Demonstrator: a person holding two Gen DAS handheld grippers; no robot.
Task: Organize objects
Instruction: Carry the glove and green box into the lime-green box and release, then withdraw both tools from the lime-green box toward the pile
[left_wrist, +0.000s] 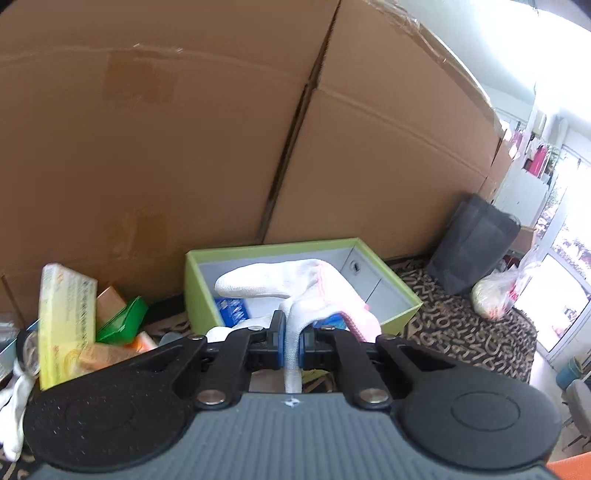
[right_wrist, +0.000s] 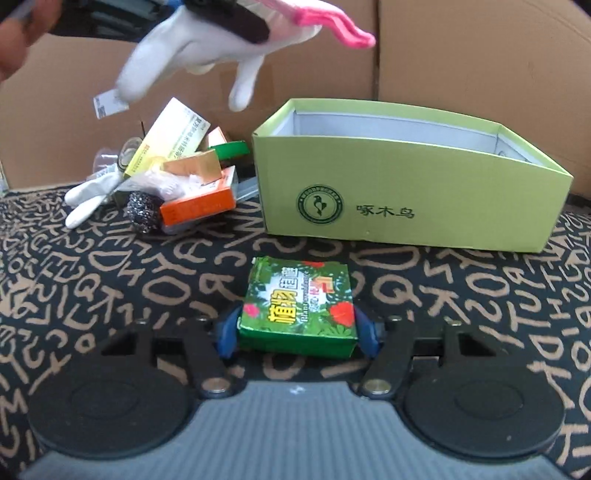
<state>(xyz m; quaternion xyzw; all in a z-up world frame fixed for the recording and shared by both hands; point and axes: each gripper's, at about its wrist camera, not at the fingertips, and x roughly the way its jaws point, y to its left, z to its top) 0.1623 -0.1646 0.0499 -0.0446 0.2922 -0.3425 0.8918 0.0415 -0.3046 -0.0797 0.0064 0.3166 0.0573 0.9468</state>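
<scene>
Behind everything, tall brown cardboard cartons (left_wrist: 184, 129) form a wall, and below them lies a black cloth (right_wrist: 110, 266) printed with tan letters.

On the cloth stands an open lime-green shoebox (right_wrist: 410, 206) with a grey lining; its near wall bears a round green bird emblem and the characters 啄木鸟. In the left wrist view a blue packet (left_wrist: 232, 309) lies inside it, its print too blurred to read.

At about ten o'clock from the shoebox sits a heap of small cartons (right_wrist: 177, 173), among them a yellow-and-white one and an orange one; their small print cannot be read.

Above the shoebox the left tongs (left_wrist: 293, 338) are closed tight on a white knit glove (left_wrist: 280, 284) with a pink cuff, which droops over the open box; from the right wrist view it hangs high at eleven o'clock.

Lower down, the right tongs (right_wrist: 297, 338) are about half spread and grip a small green floral box (right_wrist: 299, 306) by its sides, at six o'clock from the shoebox; its large yellow characters are partly legible, beginning 植物.
</scene>
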